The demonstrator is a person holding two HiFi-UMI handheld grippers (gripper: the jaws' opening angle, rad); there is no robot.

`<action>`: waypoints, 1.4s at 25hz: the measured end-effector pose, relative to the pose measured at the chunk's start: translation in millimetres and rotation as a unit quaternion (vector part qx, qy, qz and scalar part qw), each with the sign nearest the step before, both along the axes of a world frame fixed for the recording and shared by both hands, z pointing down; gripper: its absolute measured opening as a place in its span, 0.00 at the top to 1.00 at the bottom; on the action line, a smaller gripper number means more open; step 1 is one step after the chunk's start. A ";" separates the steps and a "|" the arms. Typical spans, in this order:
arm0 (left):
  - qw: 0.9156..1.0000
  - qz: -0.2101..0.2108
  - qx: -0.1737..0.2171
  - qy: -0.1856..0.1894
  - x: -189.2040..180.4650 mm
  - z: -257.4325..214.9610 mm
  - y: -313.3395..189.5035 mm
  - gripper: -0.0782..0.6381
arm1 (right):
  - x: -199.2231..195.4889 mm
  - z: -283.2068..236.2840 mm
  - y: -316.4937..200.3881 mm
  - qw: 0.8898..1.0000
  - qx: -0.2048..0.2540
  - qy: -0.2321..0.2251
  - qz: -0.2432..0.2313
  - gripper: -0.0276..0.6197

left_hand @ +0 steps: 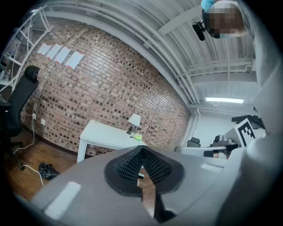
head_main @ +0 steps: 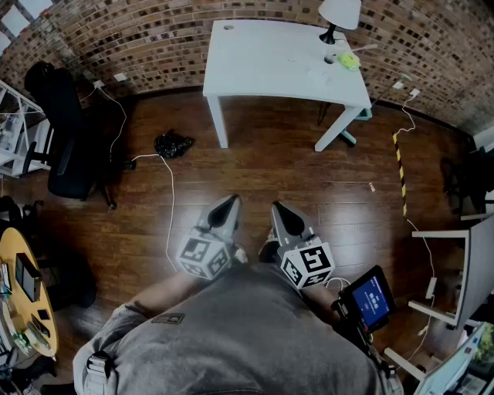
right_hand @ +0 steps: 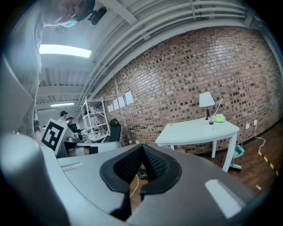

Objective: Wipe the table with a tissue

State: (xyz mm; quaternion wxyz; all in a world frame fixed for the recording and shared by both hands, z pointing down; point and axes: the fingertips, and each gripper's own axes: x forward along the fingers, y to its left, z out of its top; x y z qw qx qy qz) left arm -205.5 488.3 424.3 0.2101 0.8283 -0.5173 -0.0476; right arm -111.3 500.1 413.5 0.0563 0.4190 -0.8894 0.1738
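The white table (head_main: 270, 62) stands across the wooden floor against the brick wall, well ahead of both grippers. On its right end are a white lamp (head_main: 340, 14) and a small green thing (head_main: 349, 60); a tissue is too small to make out. My left gripper (head_main: 229, 202) and right gripper (head_main: 279, 208) are held side by side over the floor, close to the person's body, both shut with nothing between the jaws. The left gripper view shows the table (left_hand: 106, 134) beyond the gripper (left_hand: 142, 152). In the right gripper view the table (right_hand: 199, 131) lies past the gripper (right_hand: 142, 148).
A black office chair (head_main: 62, 131) stands at the left, with a black bag (head_main: 173, 143) and a white cable (head_main: 168, 200) on the floor. Yellow-black tape (head_main: 400, 166) runs at the right. A round yellow table (head_main: 23, 293) is near left, a blue-screened device (head_main: 372, 301) near right.
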 end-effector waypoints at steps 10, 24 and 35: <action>1.000 0.001 0.006 -0.017 43.0 0.5 -94.1 0.89 | 48.5 2.3 -94.5 1.000 0.007 -0.014 0.014 0.94; 0.999 -0.018 -0.010 -0.036 120.3 -5.6 -229.9 0.89 | 140.1 3.7 -236.3 0.999 -0.012 -0.025 0.024 0.94; 0.999 0.015 -0.024 -0.022 113.1 21.1 -345.0 0.89 | 131.2 29.7 -342.9 0.998 -0.033 -0.004 0.059 0.94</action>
